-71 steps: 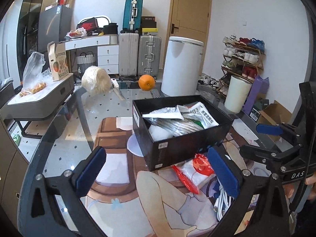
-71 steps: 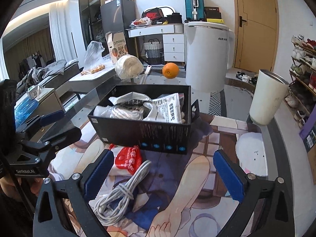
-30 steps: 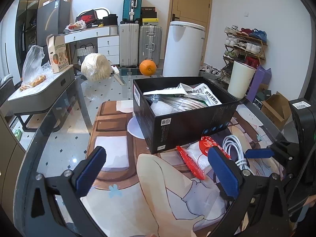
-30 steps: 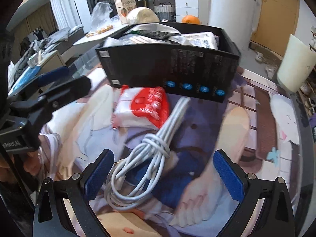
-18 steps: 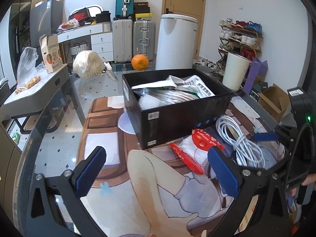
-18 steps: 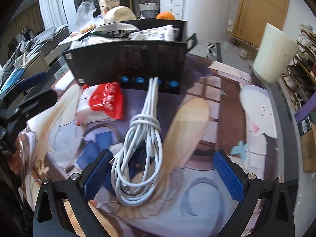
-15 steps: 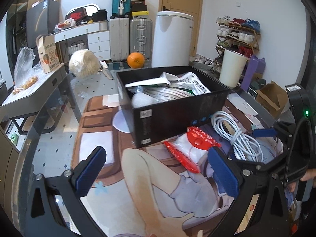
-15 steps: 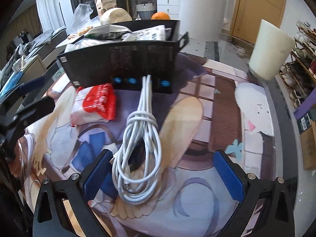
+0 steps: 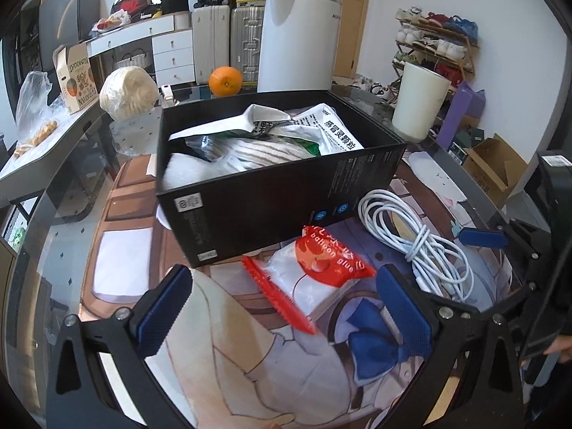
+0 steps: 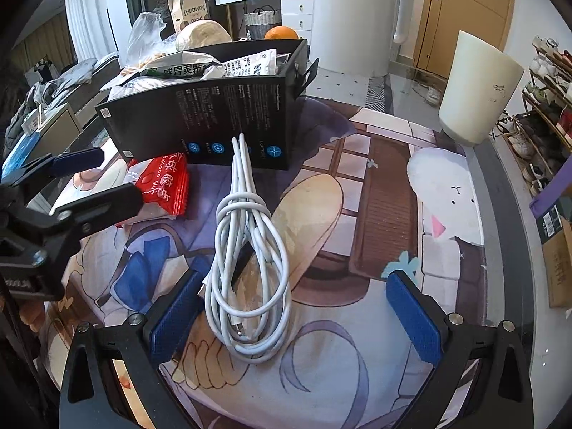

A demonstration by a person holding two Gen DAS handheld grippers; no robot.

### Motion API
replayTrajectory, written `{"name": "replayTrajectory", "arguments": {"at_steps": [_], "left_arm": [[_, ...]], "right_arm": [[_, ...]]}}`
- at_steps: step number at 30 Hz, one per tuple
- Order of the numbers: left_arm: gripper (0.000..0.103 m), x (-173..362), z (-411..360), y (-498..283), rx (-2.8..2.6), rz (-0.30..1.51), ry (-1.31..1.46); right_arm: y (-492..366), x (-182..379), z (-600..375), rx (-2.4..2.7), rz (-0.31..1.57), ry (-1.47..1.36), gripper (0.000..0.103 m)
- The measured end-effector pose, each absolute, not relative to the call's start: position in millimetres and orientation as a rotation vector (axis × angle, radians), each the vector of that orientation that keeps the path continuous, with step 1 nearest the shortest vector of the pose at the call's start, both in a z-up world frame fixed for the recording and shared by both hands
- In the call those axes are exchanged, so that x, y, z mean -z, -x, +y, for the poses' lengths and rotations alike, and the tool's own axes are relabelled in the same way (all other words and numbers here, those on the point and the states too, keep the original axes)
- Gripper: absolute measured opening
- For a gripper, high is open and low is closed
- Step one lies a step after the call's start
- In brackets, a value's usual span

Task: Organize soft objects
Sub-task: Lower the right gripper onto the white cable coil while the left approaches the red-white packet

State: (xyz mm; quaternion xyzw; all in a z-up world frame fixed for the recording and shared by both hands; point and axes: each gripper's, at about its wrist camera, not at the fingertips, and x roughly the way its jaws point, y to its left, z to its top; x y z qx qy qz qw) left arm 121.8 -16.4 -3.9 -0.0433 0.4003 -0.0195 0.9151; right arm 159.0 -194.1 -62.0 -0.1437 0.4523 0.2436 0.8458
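A black box (image 9: 286, 196) (image 10: 232, 114) stands on the printed table mat, filled with several soft packets and a striped cloth. In front of it lies a red and white bag of balloon glue (image 9: 321, 268) (image 10: 166, 182). A white coiled cable (image 9: 414, 239) (image 10: 250, 250) lies to the right of the bag. My left gripper (image 9: 286, 307) is open, its jaws low around the bag, which lies between them. My right gripper (image 10: 295, 316) is open just above the near end of the cable, its left pad close beside the coil. Each gripper shows at the edge of the other's view.
An orange (image 9: 225, 80), a pale round bundle (image 9: 128, 93) and a knife handle lie on the glass table (image 9: 71, 186) behind the box. A white bin (image 9: 418, 103) and a tall white appliance (image 9: 296, 35) stand beyond the table's far right edge.
Both grippers have come lower and nearer. The left one now has the red bag between its jaws; the right one has swung over the cable. Nothing has been picked up.
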Motion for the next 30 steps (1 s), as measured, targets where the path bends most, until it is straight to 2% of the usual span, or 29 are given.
{"name": "replayTrajectory", "arguments": {"at_steps": [11, 22, 23, 25, 28, 30], "left_arm": [[0.103, 17, -33, -146, -0.026, 0.891, 0.041], [0.103, 22, -18, -136, -0.047, 0.923, 0.002], [0.103, 22, -18, -136, -0.047, 0.921, 0.002], [0.103, 22, -18, -134, -0.047, 0.917, -0.005], [0.103, 22, -17, -133, -0.035, 0.918, 0.003], [0.103, 22, -15, -130, -0.036, 0.917, 0.001]], "right_arm": [[-157, 62, -196, -0.526, 0.945, 0.304, 0.102], [-165, 61, -189, -0.485, 0.938, 0.265, 0.101], [-165, 61, -188, -0.481, 0.935, 0.269, 0.1], [-165, 59, -190, -0.485, 0.924, 0.264, 0.087], [-164, 56, -191, -0.487, 0.914, 0.259, 0.074], [-165, 56, -192, -0.491, 0.906, 0.255, 0.07]]}}
